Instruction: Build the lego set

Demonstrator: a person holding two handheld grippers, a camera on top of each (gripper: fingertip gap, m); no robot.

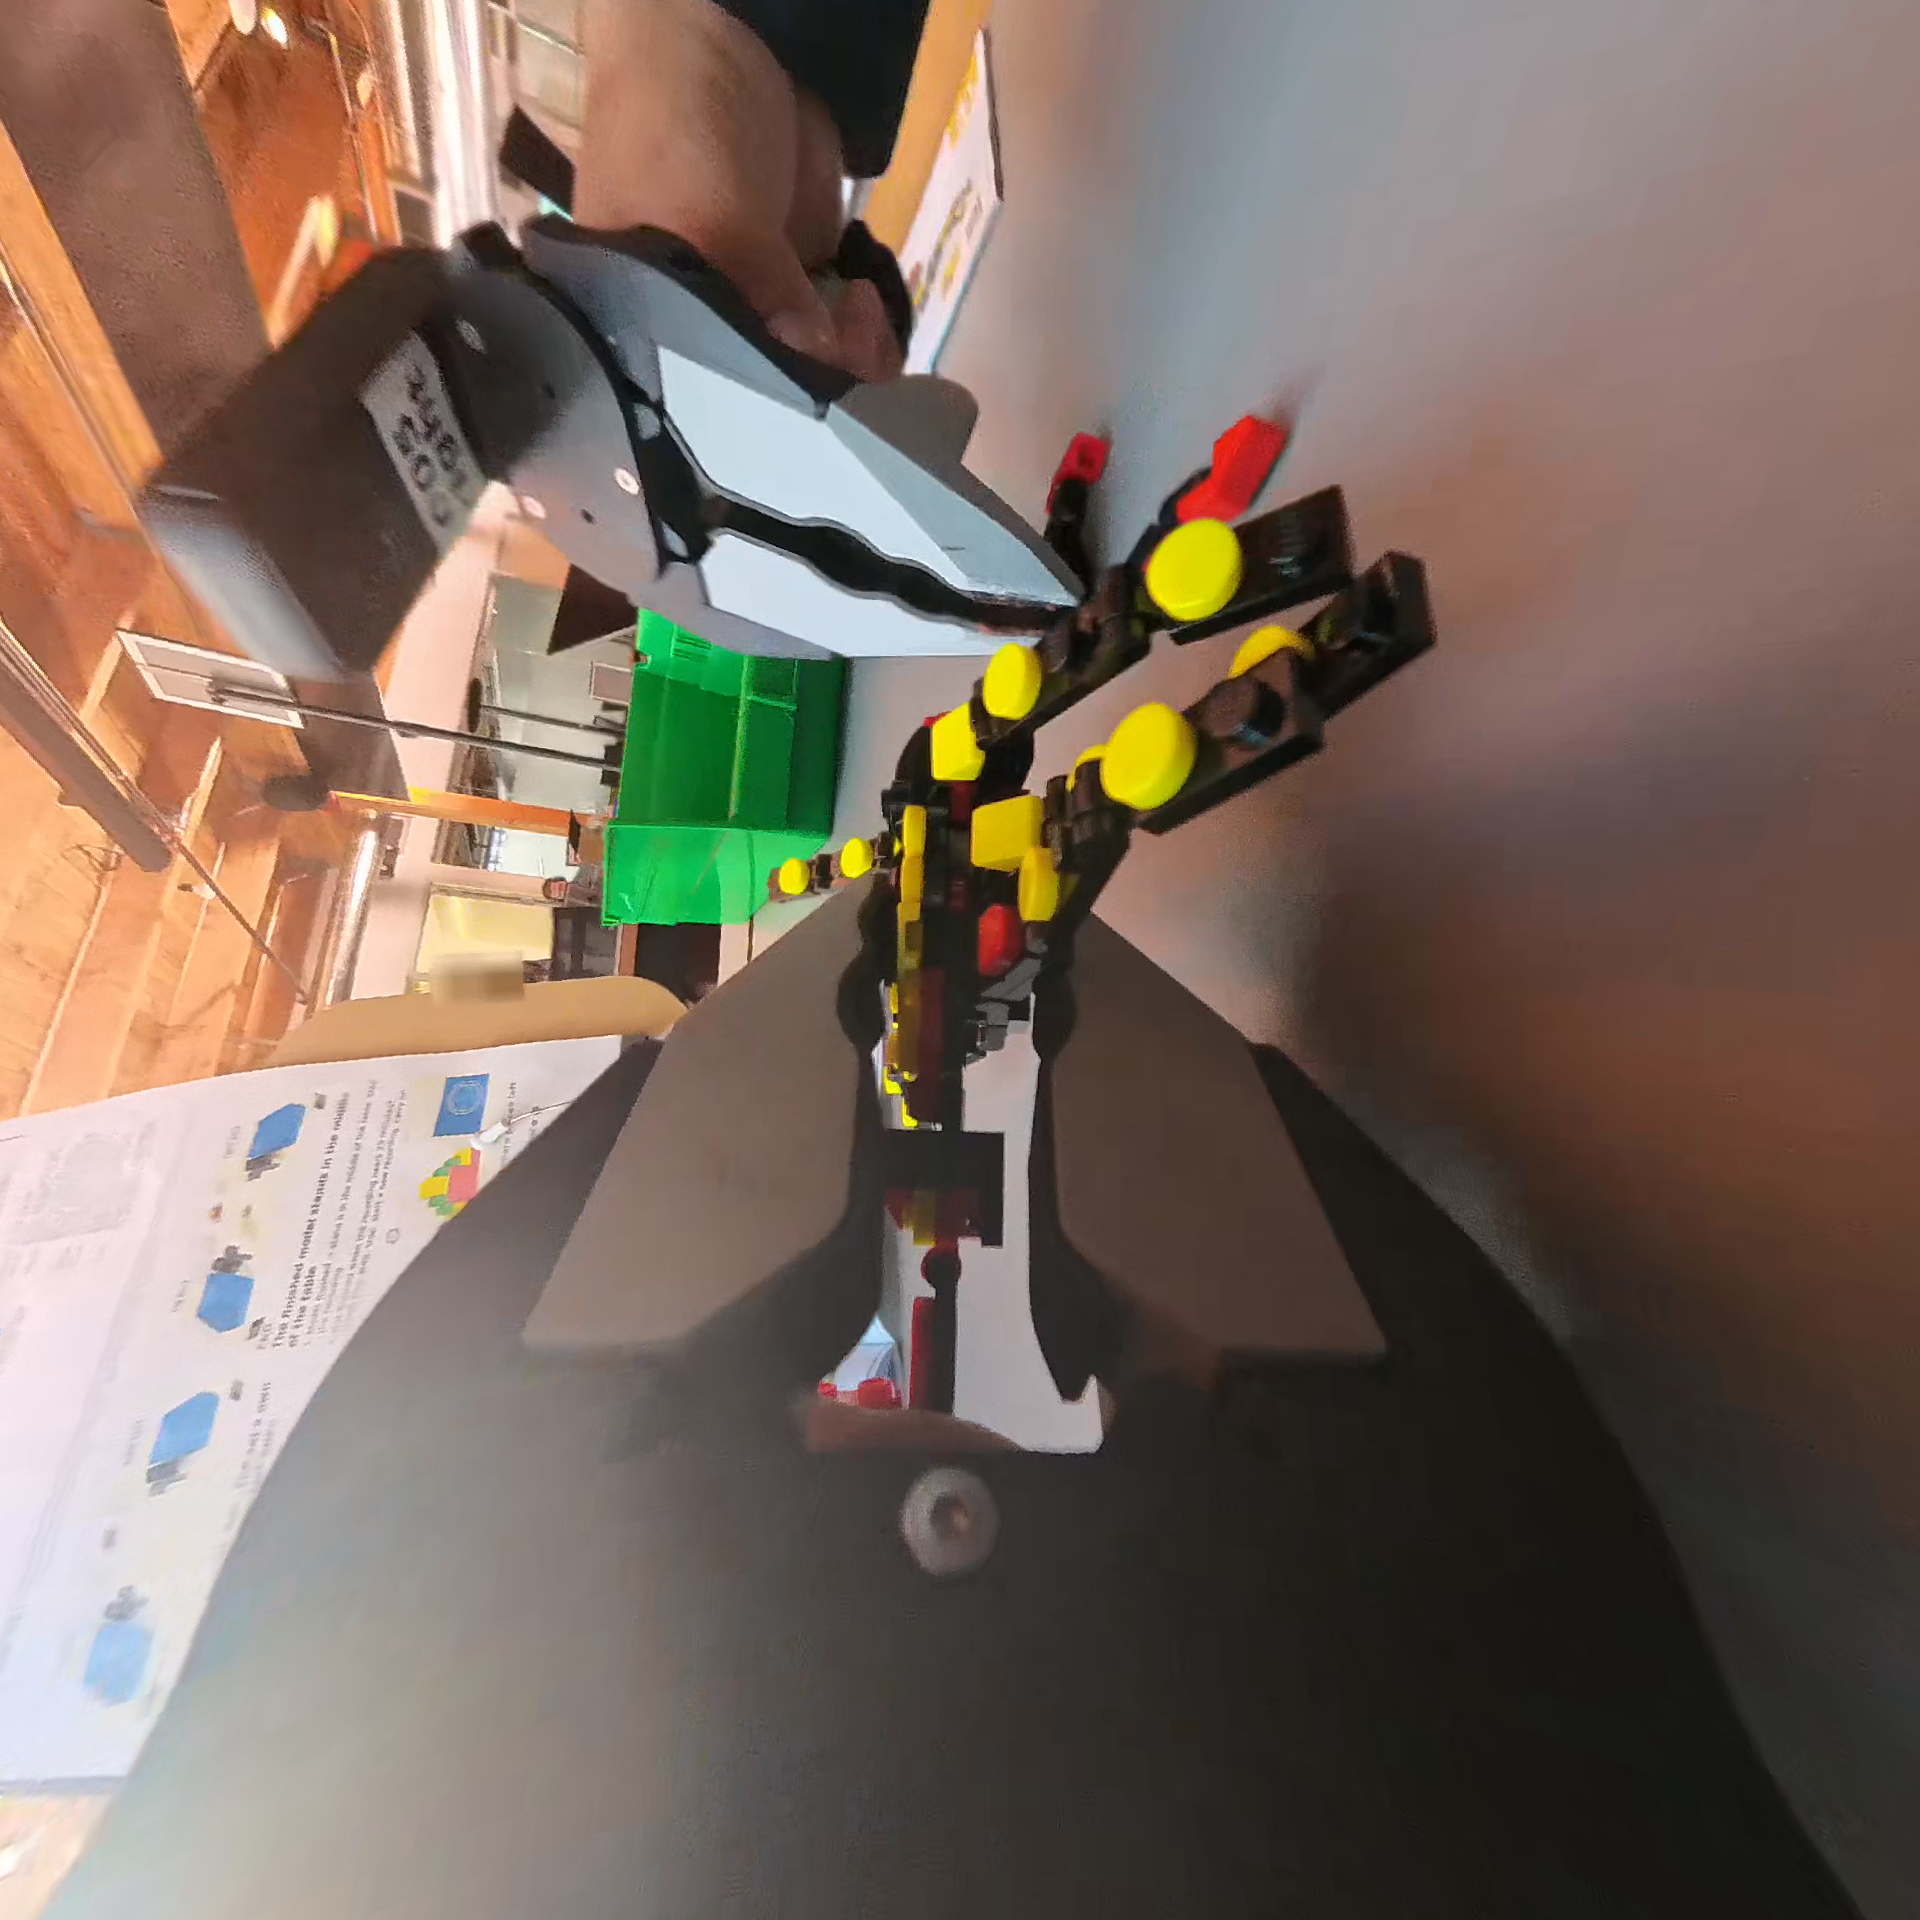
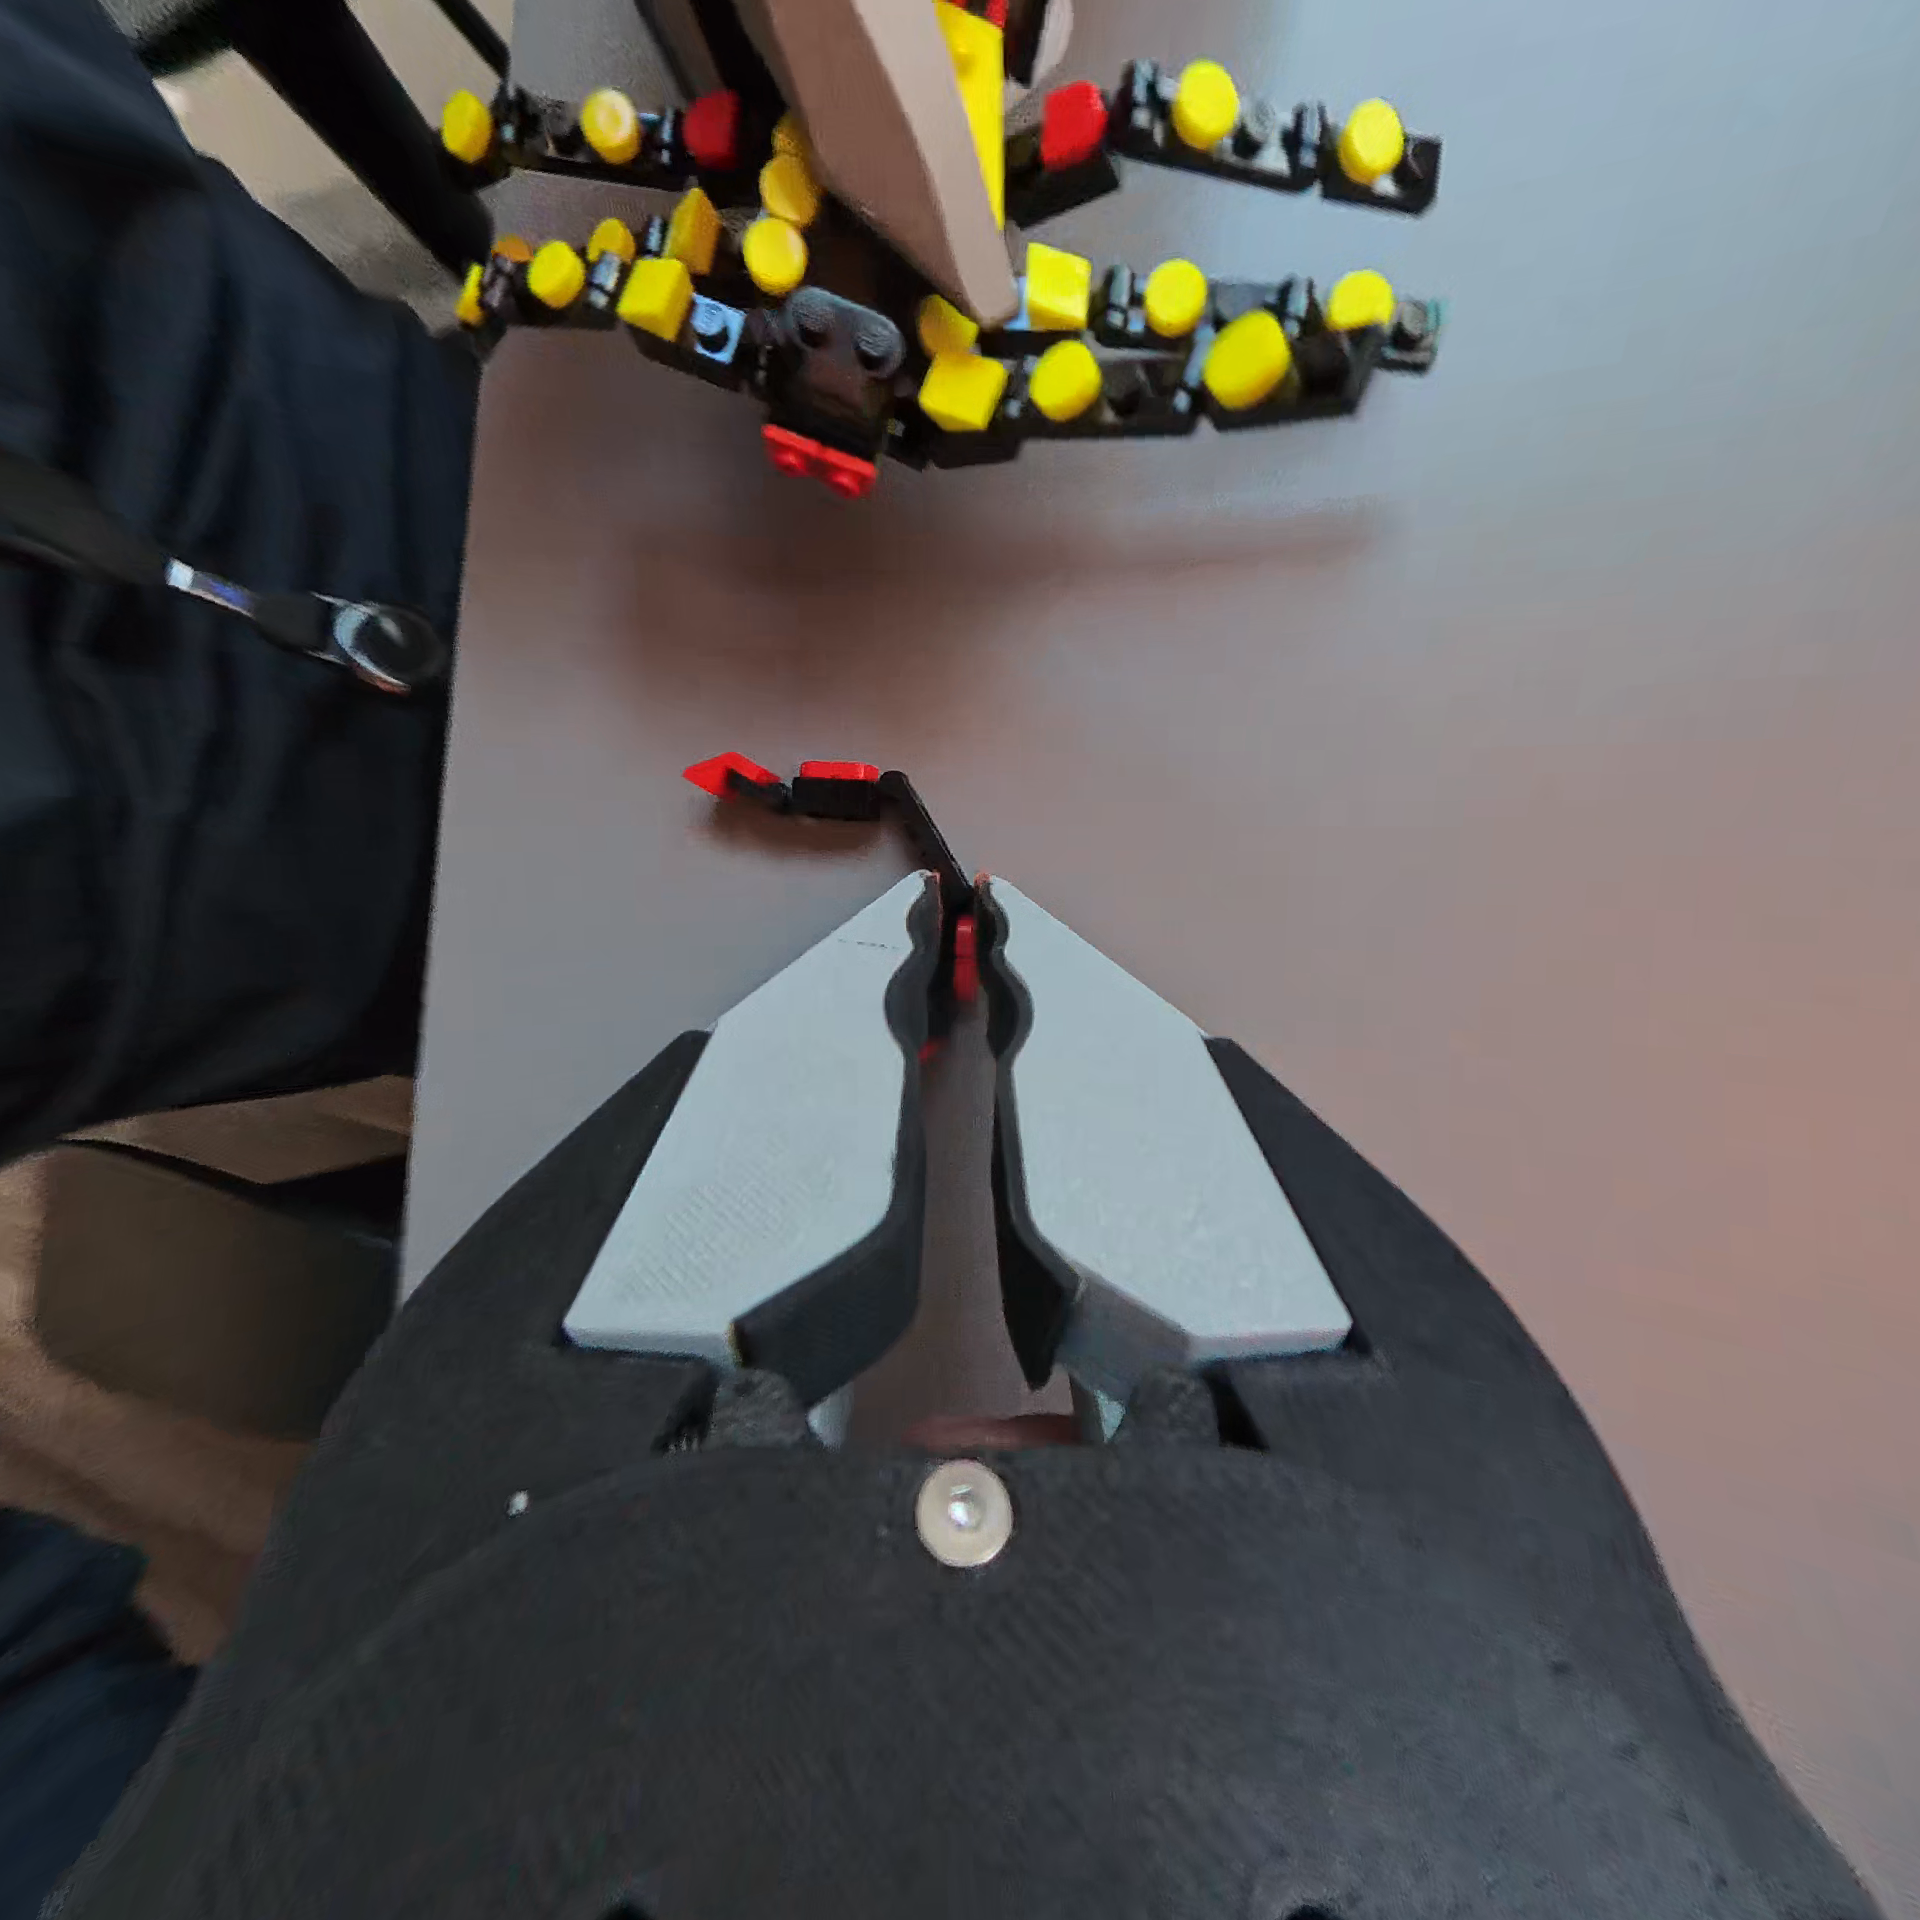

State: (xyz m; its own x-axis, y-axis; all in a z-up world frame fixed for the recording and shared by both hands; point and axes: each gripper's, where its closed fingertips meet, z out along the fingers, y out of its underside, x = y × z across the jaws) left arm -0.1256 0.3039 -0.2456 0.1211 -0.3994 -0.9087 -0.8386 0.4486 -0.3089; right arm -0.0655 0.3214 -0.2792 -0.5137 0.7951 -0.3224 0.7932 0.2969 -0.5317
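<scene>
A black lego model (image 1: 1003, 831) with rows of yellow round studs and some red parts sits between the fingers of my left gripper (image 1: 951, 987), which is shut on its body. In the right wrist view the model (image 2: 831, 353) spreads its wings low over the grey table (image 2: 1351, 831), with a left gripper finger (image 2: 894, 156) over its middle. My right gripper (image 2: 958, 883) is shut on the end of a small black and red piece (image 2: 836, 784) whose red tip rests on the table. The right gripper (image 1: 1029, 613) is just beside a wing in the left wrist view.
A green bin (image 1: 727, 769) stands at the far side of the table. A printed instruction sheet (image 1: 208, 1299) lies left of my left gripper, and a booklet (image 1: 956, 208) lies farther off. A person's dark clothing (image 2: 208, 623) is along the table's left edge. The tips of one gripper are about 8 cm away from the tips of the other.
</scene>
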